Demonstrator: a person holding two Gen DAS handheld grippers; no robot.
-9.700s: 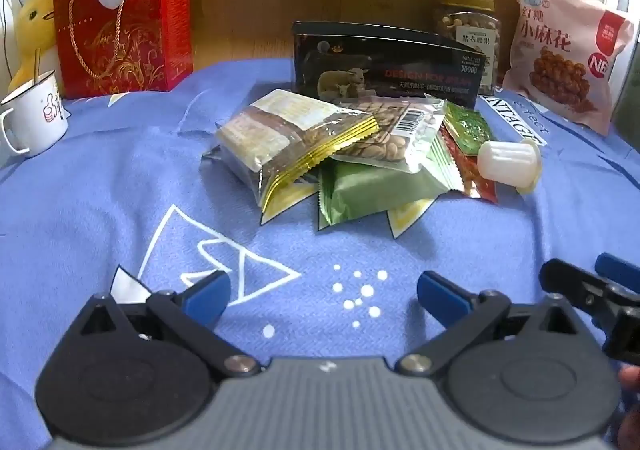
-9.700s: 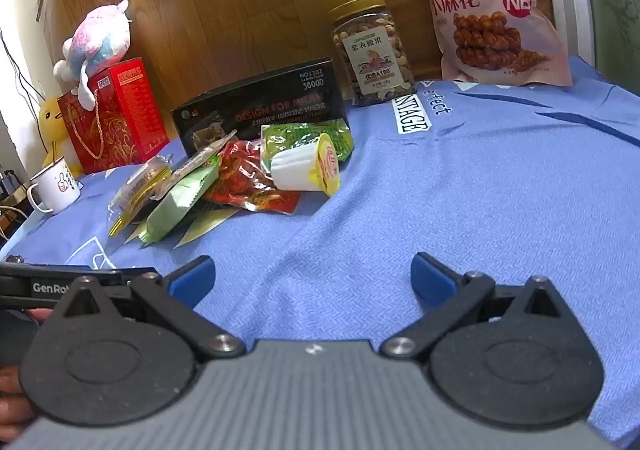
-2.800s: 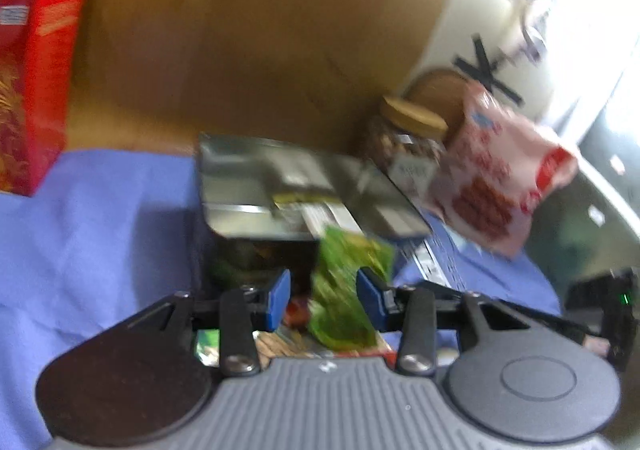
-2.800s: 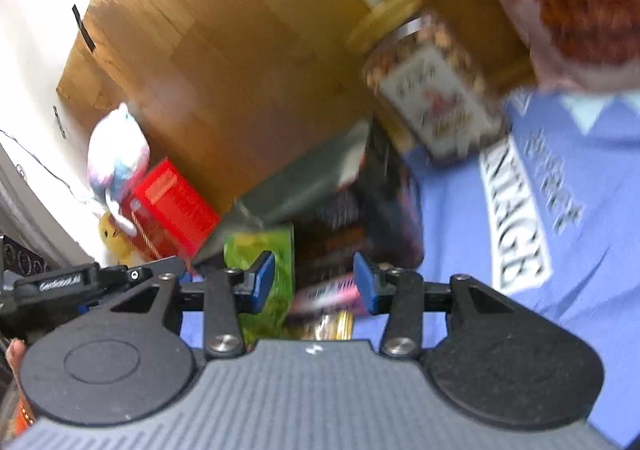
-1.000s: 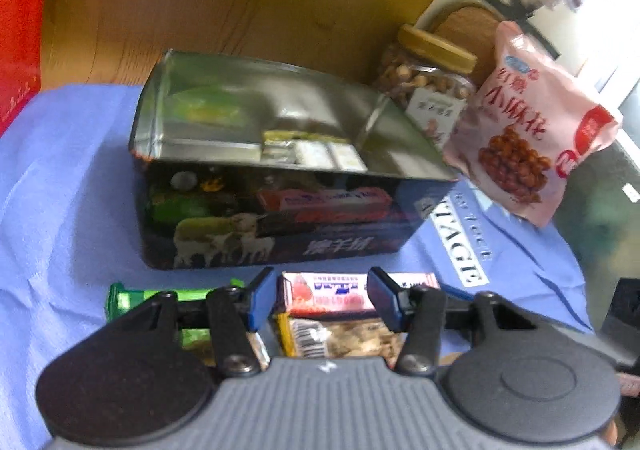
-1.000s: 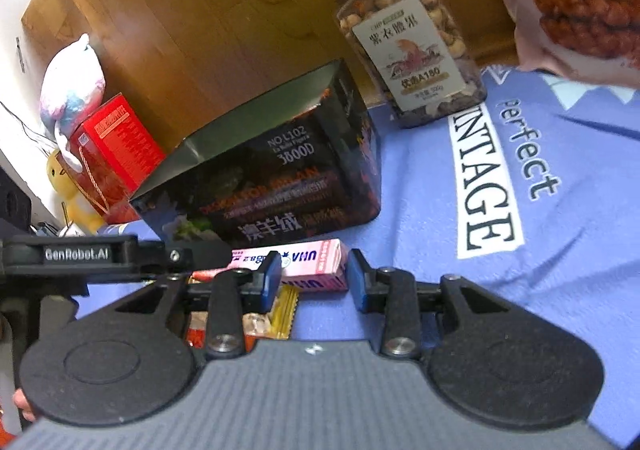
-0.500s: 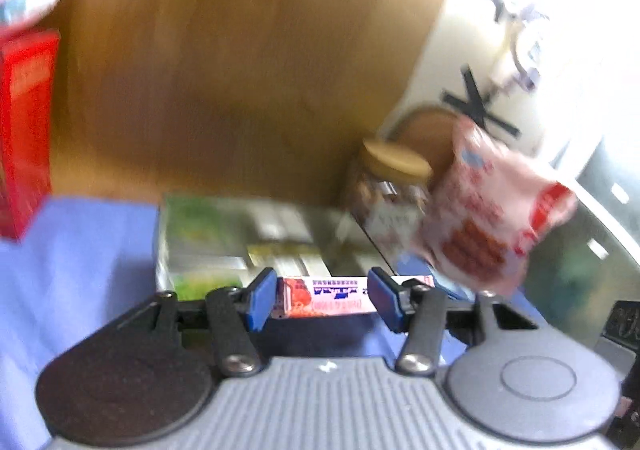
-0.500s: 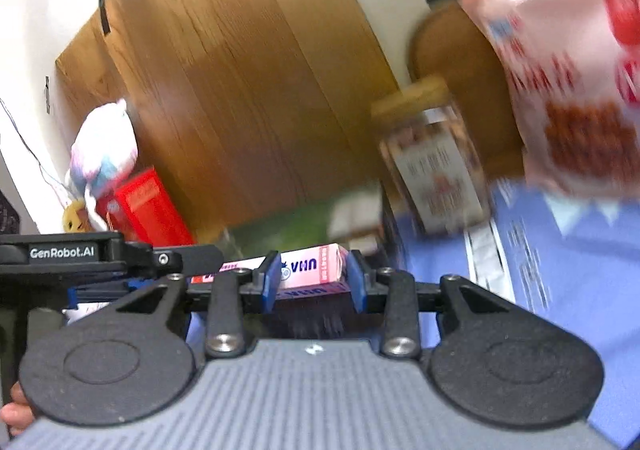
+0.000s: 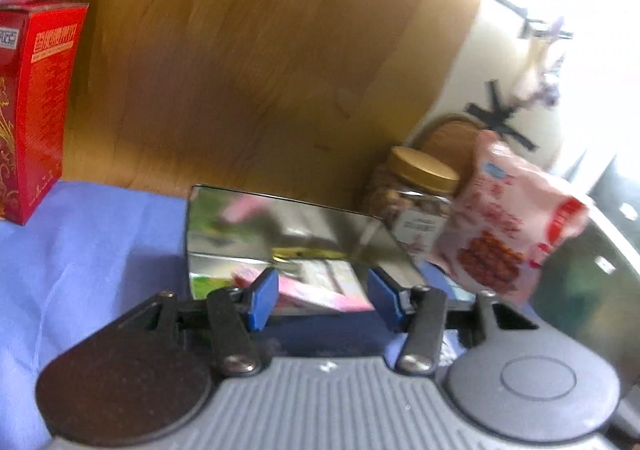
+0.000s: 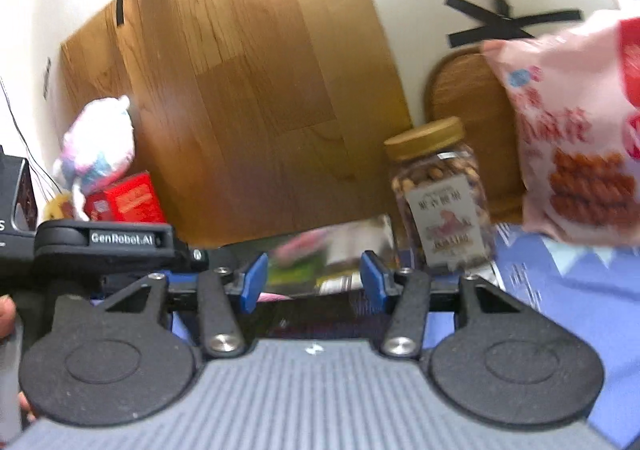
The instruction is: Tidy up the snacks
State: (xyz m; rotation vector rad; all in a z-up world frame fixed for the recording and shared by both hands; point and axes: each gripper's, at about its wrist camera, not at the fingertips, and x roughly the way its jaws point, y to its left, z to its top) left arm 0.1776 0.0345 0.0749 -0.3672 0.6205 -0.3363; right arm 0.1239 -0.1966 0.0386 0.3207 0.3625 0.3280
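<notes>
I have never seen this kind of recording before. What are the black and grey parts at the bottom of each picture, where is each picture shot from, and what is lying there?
There is no robot here. A person holds a two-finger tool in each hand, and each tool has a camera that looks forward along its blue-tipped fingers.

One picture is taken from the left hand-held gripper and the other from the right hand-held gripper.

Both point at an open metal tin on a blue cloth. A nut jar, a pink snack bag and a red box stand around the tin.

A pink packet shows tilted between the left fingers. The picture is too blurred to tell whether it is gripped. The right fingers are apart and hold nothing.
</notes>
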